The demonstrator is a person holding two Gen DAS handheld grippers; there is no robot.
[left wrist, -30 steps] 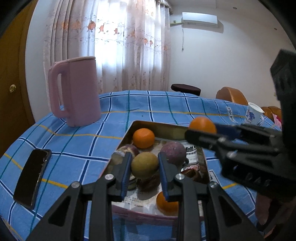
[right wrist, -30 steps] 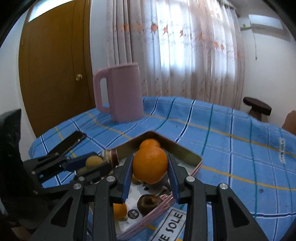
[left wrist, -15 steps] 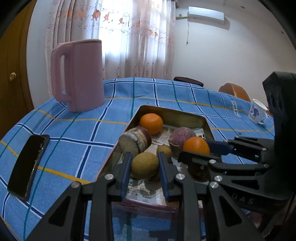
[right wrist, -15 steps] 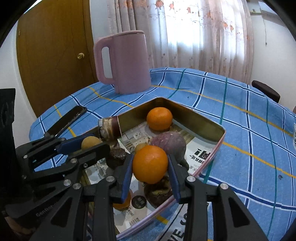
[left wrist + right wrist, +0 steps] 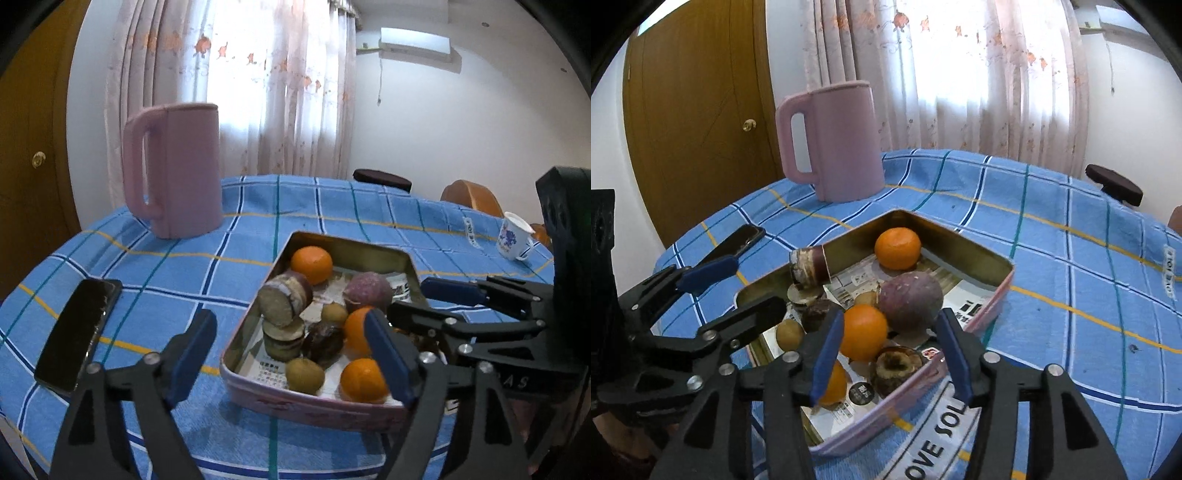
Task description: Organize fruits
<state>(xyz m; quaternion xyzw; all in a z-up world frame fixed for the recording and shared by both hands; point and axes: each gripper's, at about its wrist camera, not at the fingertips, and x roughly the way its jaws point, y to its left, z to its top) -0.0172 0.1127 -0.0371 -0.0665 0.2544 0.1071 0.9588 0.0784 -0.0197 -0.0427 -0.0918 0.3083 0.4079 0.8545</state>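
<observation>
A pink metal tin (image 5: 295, 402) (image 5: 997, 295) on the blue checked tablecloth holds several fruits: oranges (image 5: 311, 259) (image 5: 897, 248), a purple passion fruit (image 5: 367, 291) (image 5: 910, 299), a kiwi (image 5: 305, 374) (image 5: 789, 334) and dark cut pieces. My left gripper (image 5: 291, 354) is open and empty over the tin's near end, the kiwi lying between its fingers. My right gripper (image 5: 892, 350) is open; an orange (image 5: 863, 331) rests in the tin by its left finger. The right gripper also shows in the left wrist view (image 5: 417, 306).
A tall pink jug (image 5: 173, 170) (image 5: 831, 140) stands behind the tin. A black phone (image 5: 79, 332) (image 5: 738, 240) lies at the left. A white cup (image 5: 511, 242) stands at the far right. A stool (image 5: 382, 179) and a wooden door (image 5: 701, 110) are beyond the table.
Both grippers have opened. The kiwi dropped from the left gripper into the tin's near end; the orange dropped from the right gripper beside the passion fruit. Both grippers pulled back.
</observation>
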